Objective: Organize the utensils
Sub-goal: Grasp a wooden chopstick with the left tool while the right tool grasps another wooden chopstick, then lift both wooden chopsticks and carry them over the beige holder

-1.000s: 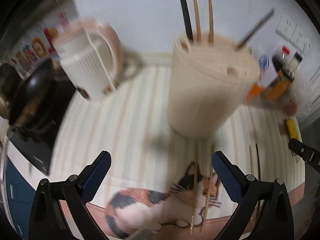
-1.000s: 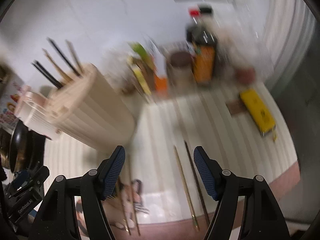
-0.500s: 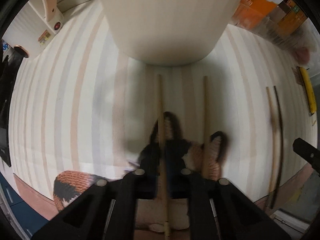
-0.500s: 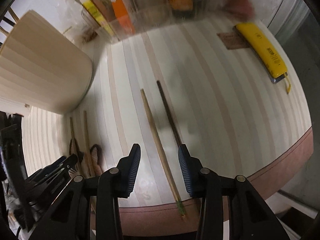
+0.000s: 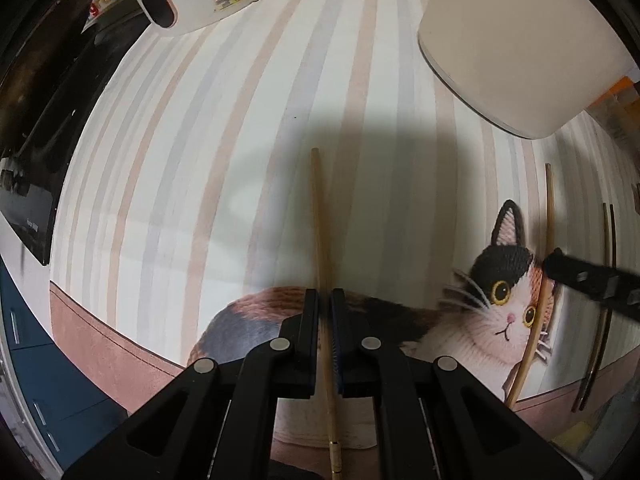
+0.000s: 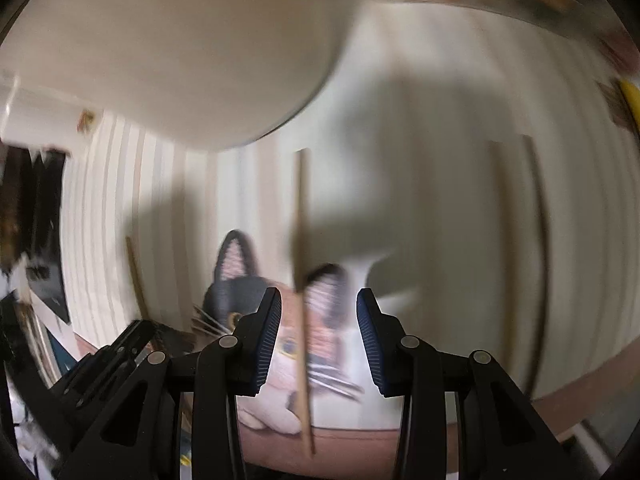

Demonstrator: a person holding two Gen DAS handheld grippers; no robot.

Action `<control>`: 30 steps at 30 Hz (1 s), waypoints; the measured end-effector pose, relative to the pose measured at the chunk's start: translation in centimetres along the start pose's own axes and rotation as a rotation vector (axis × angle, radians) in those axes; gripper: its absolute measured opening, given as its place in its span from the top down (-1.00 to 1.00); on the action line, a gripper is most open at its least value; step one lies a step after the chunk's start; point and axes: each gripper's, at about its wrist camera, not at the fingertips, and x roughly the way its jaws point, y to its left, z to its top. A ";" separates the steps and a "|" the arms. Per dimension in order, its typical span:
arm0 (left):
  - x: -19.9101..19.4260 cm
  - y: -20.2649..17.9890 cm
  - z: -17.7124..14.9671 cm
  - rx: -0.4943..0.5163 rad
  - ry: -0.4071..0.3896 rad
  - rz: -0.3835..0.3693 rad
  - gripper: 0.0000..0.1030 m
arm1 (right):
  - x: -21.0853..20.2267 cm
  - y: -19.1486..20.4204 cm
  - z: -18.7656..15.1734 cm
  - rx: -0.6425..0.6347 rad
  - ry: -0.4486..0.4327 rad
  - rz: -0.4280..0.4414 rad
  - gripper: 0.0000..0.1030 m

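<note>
Two grippers over a striped mat [image 5: 208, 168], left gripper [image 5: 324, 300] clamped on a chopstick [image 5: 319, 216], right gripper [image 6: 318, 300] parted, straddling a second chopstick [image 6: 301, 208] without contact.

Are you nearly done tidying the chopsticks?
Not nearly. The left gripper is shut on one pale bamboo chopstick; the right gripper, jaws lately closing, straddles a second bamboo chopstick without touching. Two more chopsticks lie on the striped mat. The top of the cream plastic holder is hidden, so nothing shows as done.
</note>
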 end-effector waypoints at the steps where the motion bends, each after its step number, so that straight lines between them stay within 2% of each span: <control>1: 0.1 0.1 0.0 0.000 -0.001 -0.004 0.93 | 0.5 0.7 0.0 -0.025 0.014 -0.028 0.27; 3: 0.1 0.3 -0.2 0.006 -0.004 -0.001 0.93 | 0.8 1.9 -0.4 -0.093 0.009 -0.114 0.88; 10: -0.2 1.0 0.1 0.019 -0.010 -0.021 0.90 | 1.0 0.2 -2.0 -0.128 0.057 -0.188 0.86; 16: -0.1 1.1 1.0 0.049 0.001 -0.028 0.90 | 1.7 1.2 -1.8 -0.153 0.088 -0.229 0.83; 25: 0.4 0.6 1.9 0.058 -0.003 -0.026 0.90 | 1.7 1.3 -1.9 -0.152 0.078 -0.231 0.82; 30: 0.1 -0.1 2.1 0.051 -0.018 0.001 0.92 | 1.0 0.3 -2.4 -0.132 0.049 -0.197 0.86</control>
